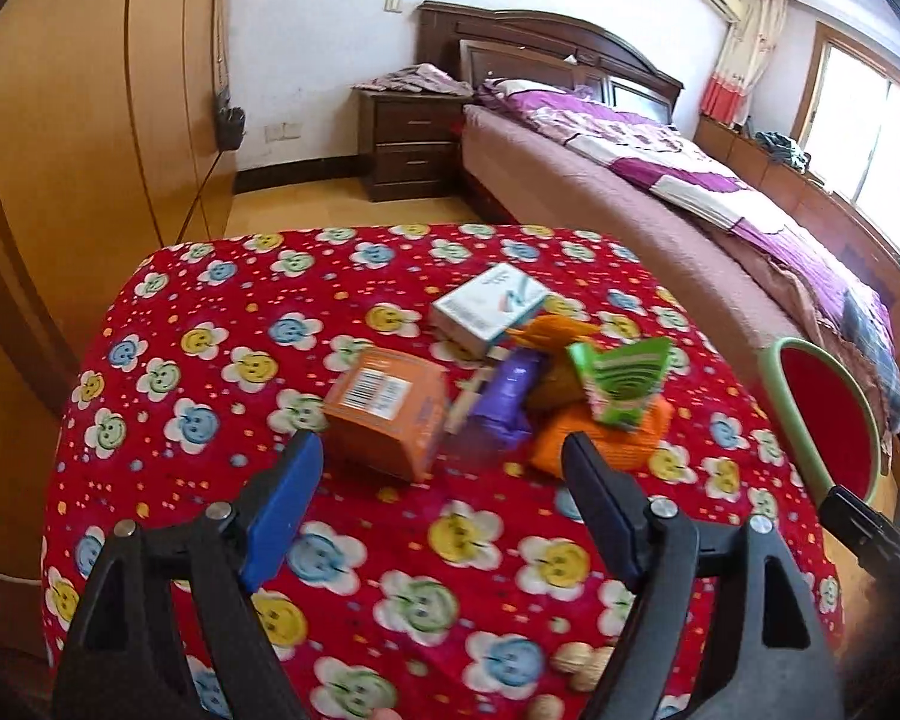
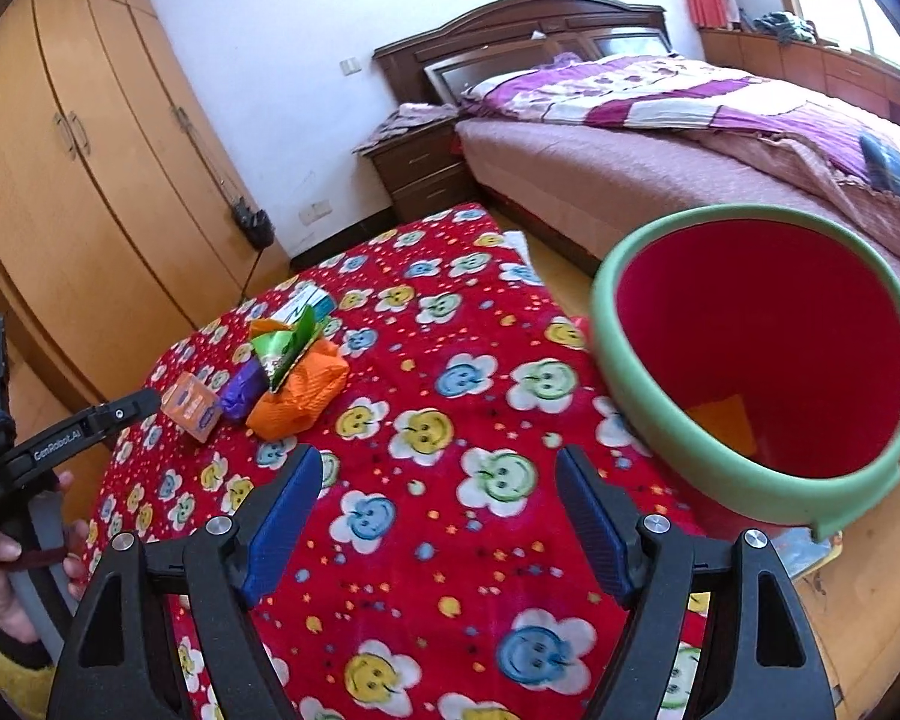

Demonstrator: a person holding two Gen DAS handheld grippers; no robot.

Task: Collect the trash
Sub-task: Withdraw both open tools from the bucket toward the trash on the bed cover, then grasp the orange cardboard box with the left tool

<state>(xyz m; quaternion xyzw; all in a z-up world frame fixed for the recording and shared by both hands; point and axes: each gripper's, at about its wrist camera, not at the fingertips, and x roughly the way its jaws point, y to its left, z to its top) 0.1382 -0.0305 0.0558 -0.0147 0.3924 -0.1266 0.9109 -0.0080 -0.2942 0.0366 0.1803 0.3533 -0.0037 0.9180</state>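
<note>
Both grippers are gaping wide, holding nothing. The left gripper [image 1: 444, 468] is hovering just short of the orange cardboard box [image 1: 387, 411] lying on the red flowered tablecloth [image 1: 222, 312]; the right gripper [image 2: 441, 483] is hanging beside the green-rimmed red plastic bin [image 2: 678, 456].

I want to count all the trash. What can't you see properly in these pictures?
- Bin bottom: right wrist view, its near wall hides most; only an orange scrap shows.
- Pale stick: left wrist view, blurred, tucked behind the orange box.
- White box: right wrist view, mostly behind the green wrapper.
- Print on boxes: too small.
</note>
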